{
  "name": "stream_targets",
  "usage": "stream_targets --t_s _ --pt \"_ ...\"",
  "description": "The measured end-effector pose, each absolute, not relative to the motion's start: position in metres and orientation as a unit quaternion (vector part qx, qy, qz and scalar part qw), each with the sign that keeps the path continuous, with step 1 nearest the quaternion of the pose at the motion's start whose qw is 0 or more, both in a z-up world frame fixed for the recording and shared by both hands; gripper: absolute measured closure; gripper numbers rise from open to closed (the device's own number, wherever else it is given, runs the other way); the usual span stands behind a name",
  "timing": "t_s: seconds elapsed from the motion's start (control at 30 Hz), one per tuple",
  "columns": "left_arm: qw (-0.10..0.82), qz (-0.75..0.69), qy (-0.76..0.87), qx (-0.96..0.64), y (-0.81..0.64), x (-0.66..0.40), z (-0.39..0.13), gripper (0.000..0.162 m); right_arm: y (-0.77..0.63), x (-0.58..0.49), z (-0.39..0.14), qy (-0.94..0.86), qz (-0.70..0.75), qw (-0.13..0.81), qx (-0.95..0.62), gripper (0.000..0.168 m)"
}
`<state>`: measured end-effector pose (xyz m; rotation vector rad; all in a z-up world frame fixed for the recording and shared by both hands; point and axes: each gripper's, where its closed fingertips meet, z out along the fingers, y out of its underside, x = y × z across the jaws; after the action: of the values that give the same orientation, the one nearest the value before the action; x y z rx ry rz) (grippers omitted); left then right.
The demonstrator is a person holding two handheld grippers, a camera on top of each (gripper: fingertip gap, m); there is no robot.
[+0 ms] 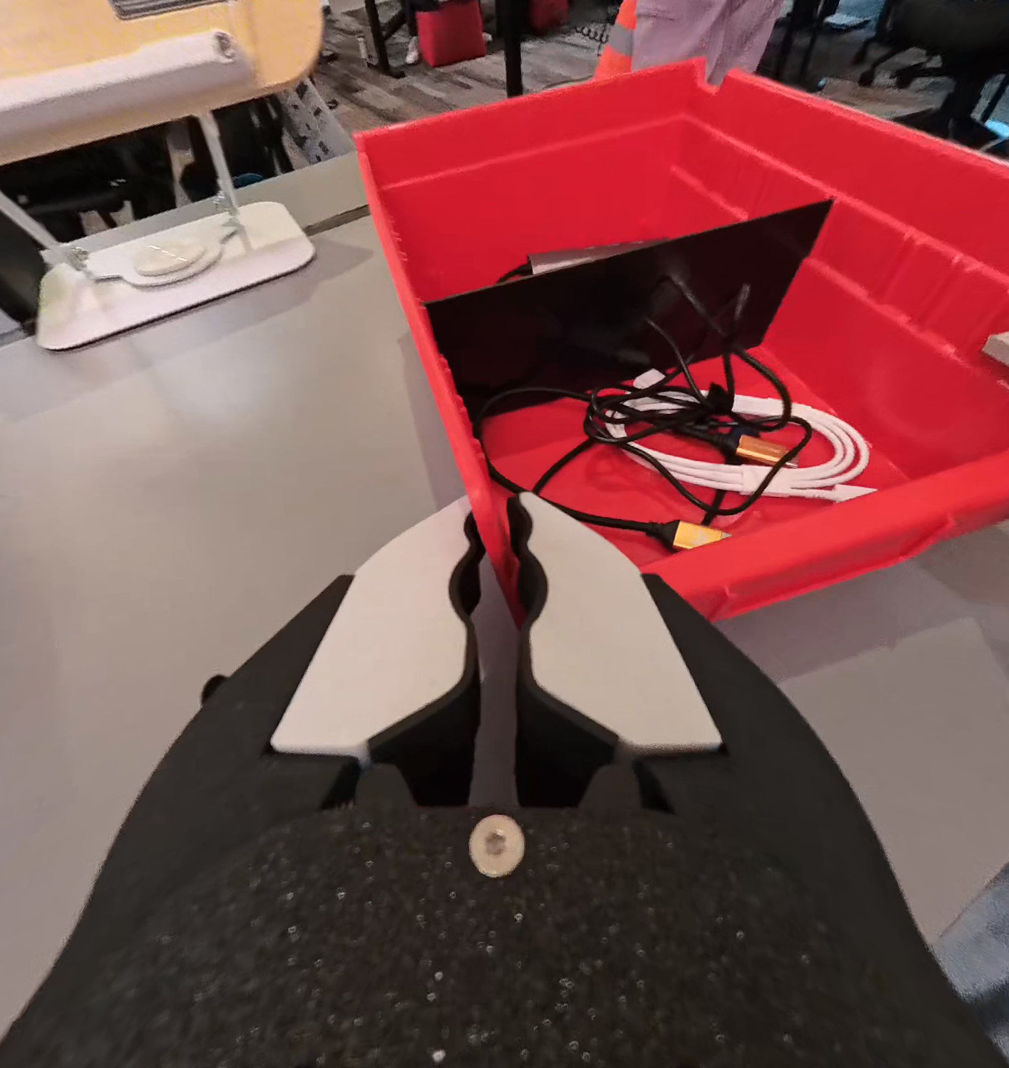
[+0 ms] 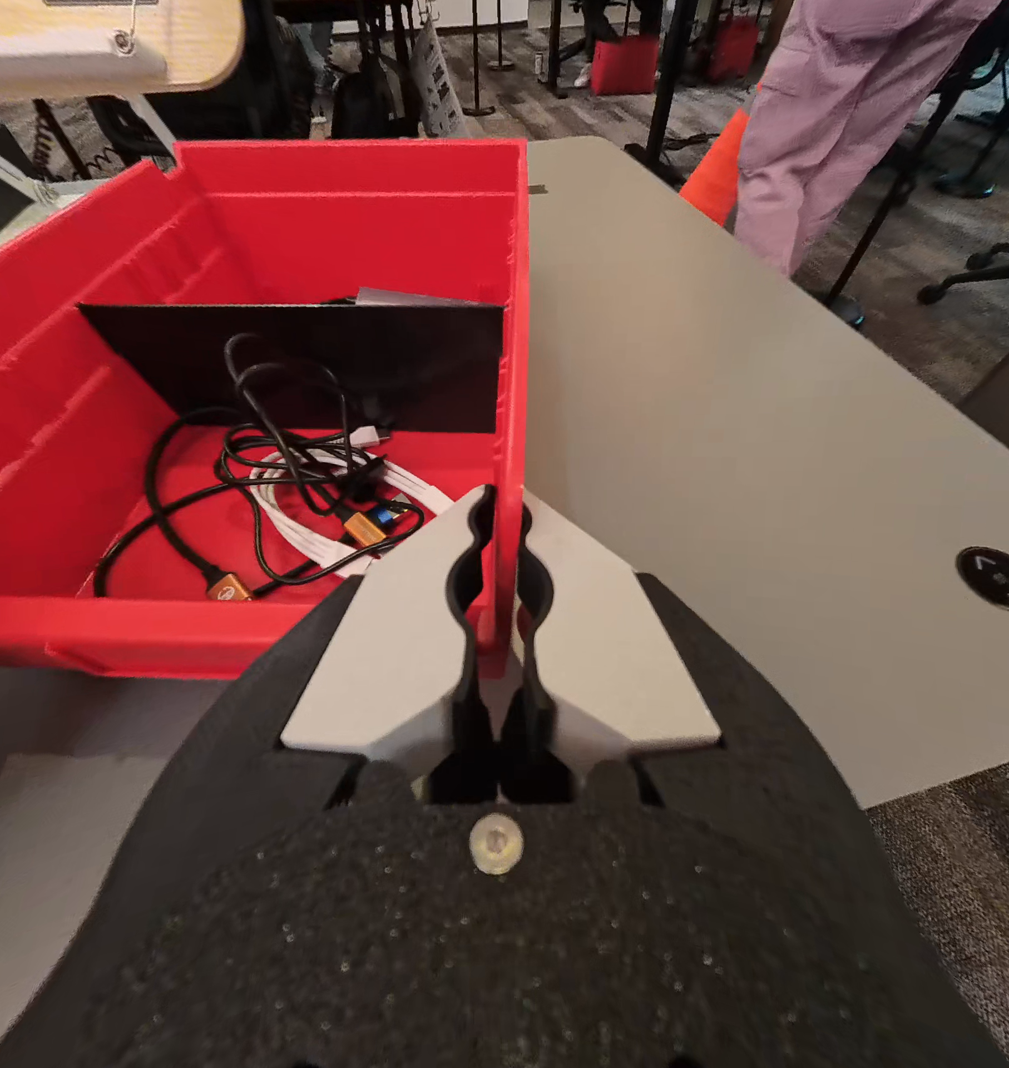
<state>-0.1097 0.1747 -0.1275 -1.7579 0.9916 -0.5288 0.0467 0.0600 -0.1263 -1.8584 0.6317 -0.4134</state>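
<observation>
Clamping the red plastic bin from both sides, each pair of jaws had closed narrow on a side wall near a front corner. The left gripper straddled the bin's left wall, one finger outside over the grey counter and one inside; the right gripper pinched the right wall the same way.

Just beyond the jaws, on the bin floor, lay a tangle of black cables with orange-sleeved plugs, wound through a coiled white cable. Behind those stood a black divider across the bin, with a grey device partly hidden past it.

Judging from these grips, handling the bin well would call for equal, level effort from both sides, since thin walls can flex and slip out of narrow jaws, and any tilt would send the loose cables sliding.

Farther off to the left stood a white stand on the counter; to the right, a black round inset in the counter top, an orange cone and a person on the floor beyond.
</observation>
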Motion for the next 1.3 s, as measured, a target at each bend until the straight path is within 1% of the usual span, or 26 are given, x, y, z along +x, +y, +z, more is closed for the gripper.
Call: stream_targets --t_s 0.03,0.23,0.37,0.63,0.73,0.83,0.87,0.9,0.93,0.97,1.03,1.07,1.13,1.2,1.27,1.3 --pt "0.509 -0.216 0.405 -0.728 0.177 -0.114 -0.125 0.156 0.063 0.043 -0.124 0.266 -0.174 0.54 -0.779 0.166" --pt "0.558 -0.187 0.363 -0.723 0.208 -0.152 -0.103 0.157 0.102 0.013 -0.102 0.237 -0.169 0.582 -0.759 0.166" --pt "0.571 -0.16 0.323 -0.738 0.231 -0.193 -0.099 0.157 0.141 -0.018 -0.097 0.198 -0.144 0.594 -0.766 0.166" --pt "0.554 -0.105 0.274 -0.779 0.266 -0.264 -0.114 0.157 0.205 -0.077 -0.116 0.131 -0.092 0.58 -0.799 0.167" --pt "0.543 -0.093 0.285 -0.784 0.279 -0.278 -0.127 0.156 0.219 -0.091 -0.129 0.118 -0.061 0.566 -0.813 0.167" --pt "0.533 -0.113 0.308 -0.78 0.277 -0.281 -0.13 0.154 0.224 -0.095 -0.128 0.129 -0.045 0.561 -0.816 0.165" --pt "0.525 -0.128 0.312 -0.781 0.274 -0.281 -0.129 0.148 0.225 -0.096 -0.128 0.126 -0.039 0.559 -0.819 0.164" --pt "0.52 -0.151 0.311 -0.781 0.269 -0.281 -0.126 0.136 0.225 -0.098 -0.128 0.118 -0.029 0.56 -0.82 0.163" --pt "0.515 -0.179 0.303 -0.782 0.265 -0.283 -0.121 0.127 0.224 -0.101 -0.127 0.11 -0.016 0.559 -0.821 0.162" --pt "0.517 -0.207 0.282 -0.781 0.263 -0.289 -0.113 0.123 0.223 -0.104 -0.126 0.099 0.001 0.563 -0.82 0.158" --pt "0.546 -0.248 0.222 -0.769 0.269 -0.316 -0.089 0.121 0.218 -0.106 -0.119 0.076 0.023 0.578 -0.812 0.141" --pt "0.564 -0.253 0.188 -0.763 0.277 -0.337 -0.078 0.121 0.214 -0.106 -0.115 0.066 0.028 0.588 -0.806 0.138" --pt "0.598 -0.241 0.127 -0.754 0.298 -0.391 -0.061 0.118 0.208 -0.104 -0.105 0.054 0.039 0.608 -0.791 0.133" --pt "0.616 -0.173 0.078 -0.765 0.327 -0.455 -0.061 0.111 0.201 -0.1 -0.1 0.046 0.038 0.623 -0.78 0.129" --pt "0.6 -0.099 0.025 -0.794 0.351 -0.52 -0.073 0.098 0.196 -0.092 -0.095 0.051 0.022 0.634 -0.771 0.129" --pt "0.591 -0.092 0.01 -0.801 0.359 -0.541 -0.077 0.096 0.193 -0.089 -0.09 0.058 0.018 0.643 -0.764 0.129"
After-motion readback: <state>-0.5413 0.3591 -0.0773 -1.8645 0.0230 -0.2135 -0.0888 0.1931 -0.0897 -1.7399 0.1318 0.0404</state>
